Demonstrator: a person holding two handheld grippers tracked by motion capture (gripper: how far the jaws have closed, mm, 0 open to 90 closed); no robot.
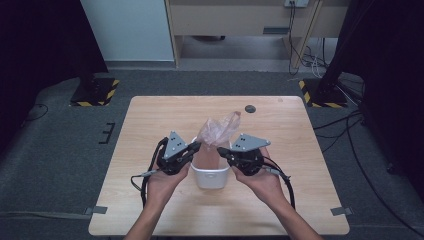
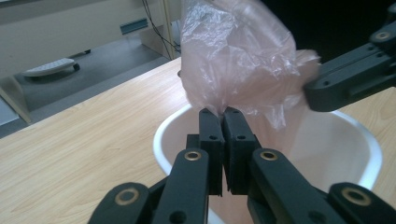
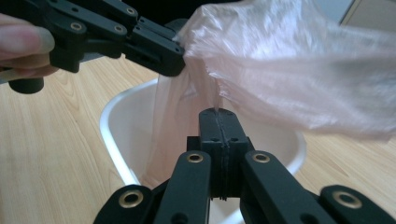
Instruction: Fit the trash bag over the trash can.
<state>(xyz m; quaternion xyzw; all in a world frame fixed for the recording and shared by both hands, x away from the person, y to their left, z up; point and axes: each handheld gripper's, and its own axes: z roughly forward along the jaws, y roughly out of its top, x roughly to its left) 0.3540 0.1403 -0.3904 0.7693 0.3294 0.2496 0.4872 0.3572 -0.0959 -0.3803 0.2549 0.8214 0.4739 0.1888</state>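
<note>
A thin pink plastic bag (image 1: 218, 131) hangs over and partly inside a small white bin (image 1: 210, 177) at the middle of the wooden table (image 1: 150, 120). My left gripper (image 1: 196, 146) is shut on the bag's left edge (image 2: 233, 65), above the bin's rim (image 2: 161, 135). Opposite it, my right gripper (image 1: 221, 152) is shut on the bag's right edge (image 3: 280, 74), also over the bin (image 3: 116, 126). In the left gripper view the right gripper (image 2: 355, 77) grips the film from the right; in the right gripper view the left gripper (image 3: 159, 46) pinches it at upper left.
A small dark round mark (image 1: 250, 108) lies near the table's far edge. Cables trail from both grippers along the person's forearms. Grey floor surrounds the table, with stand bases (image 1: 95, 92) at the back corners.
</note>
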